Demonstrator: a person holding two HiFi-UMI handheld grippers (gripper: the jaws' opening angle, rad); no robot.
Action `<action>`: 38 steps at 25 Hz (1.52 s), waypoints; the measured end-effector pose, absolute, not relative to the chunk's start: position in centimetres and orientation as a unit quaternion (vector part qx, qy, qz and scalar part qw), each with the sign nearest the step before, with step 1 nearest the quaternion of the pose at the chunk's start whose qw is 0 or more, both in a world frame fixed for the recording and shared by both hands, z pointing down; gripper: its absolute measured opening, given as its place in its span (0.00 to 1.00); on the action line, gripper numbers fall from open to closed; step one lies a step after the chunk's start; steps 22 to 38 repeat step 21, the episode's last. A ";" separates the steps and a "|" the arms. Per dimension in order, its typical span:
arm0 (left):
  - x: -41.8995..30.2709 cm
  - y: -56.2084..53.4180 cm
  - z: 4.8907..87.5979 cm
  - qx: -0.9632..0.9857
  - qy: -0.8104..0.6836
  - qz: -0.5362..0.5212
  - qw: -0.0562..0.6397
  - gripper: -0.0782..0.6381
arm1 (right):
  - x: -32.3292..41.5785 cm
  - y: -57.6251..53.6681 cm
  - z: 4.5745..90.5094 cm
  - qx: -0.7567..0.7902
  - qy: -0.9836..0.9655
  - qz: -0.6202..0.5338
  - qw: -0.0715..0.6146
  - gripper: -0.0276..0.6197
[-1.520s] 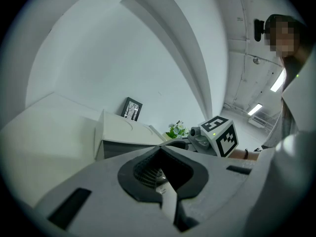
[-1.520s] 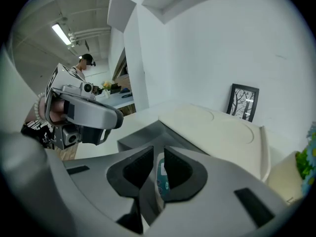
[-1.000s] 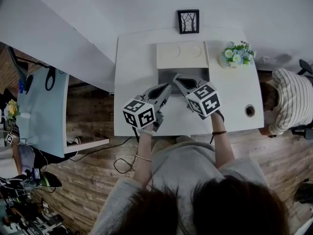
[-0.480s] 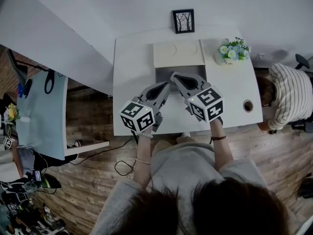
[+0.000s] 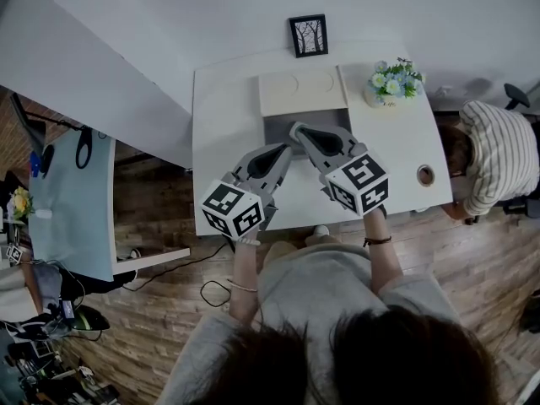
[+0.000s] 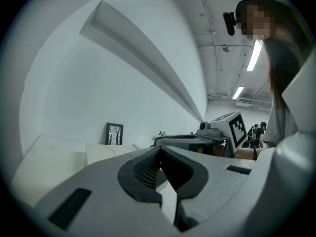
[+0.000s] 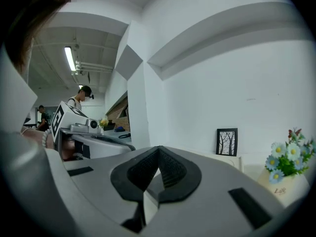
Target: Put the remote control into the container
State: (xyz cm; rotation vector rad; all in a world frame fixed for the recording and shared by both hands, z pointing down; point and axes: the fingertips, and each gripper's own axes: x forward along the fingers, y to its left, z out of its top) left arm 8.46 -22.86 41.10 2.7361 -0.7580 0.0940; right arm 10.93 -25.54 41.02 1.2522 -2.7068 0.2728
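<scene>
- Nearest the bottom of the head view, the person's two forearms reached up the frame. They carried the left tool (image 5: 285,148) and the right tool (image 5: 299,130) side by side over the white surface (image 5: 221,116).
- The left tool's jaws were pressed together at the tips, with nothing pinched between them.
- The right tool's jaws were likewise pressed together and empty. In the head view its tips lay over the near edge of the container (image 5: 278,126). Whether they touched it could not be told.
- The container, a grey recess at the centre of the frame, was partly covered by the right tool. A beige panel (image 5: 299,91) with two round marks lay touching its far side, possibly its lid.
- The remote control could not be made out in any view. It may have lain inside the container under the tools, but that could not be told.
- With both tools closed, empty and off the surface, no grasp was in hand. This looked like either the start or the finish of the task.
- If the remote control was still out, the next move called for finding it and spreading one tool's jaws over it.
- Farthest, by the wall at the top of the frame, stood a picture frame (image 5: 308,35) and a flower pot (image 5: 390,81) to its right.
</scene>
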 end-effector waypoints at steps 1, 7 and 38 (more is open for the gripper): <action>8.5 -22.7 41.0 0.953 -0.263 0.032 0.147 0.11 | 10.9 -25.4 40.8 0.416 -0.902 0.088 0.071 0.04; 8.7 -22.7 40.7 0.955 -0.261 0.029 0.140 0.11 | 10.9 -25.2 40.5 0.411 -0.906 0.079 0.068 0.04; 9.4 -22.0 39.7 0.960 -0.250 0.033 0.124 0.11 | 11.0 -24.6 39.9 0.397 -0.913 0.070 0.061 0.04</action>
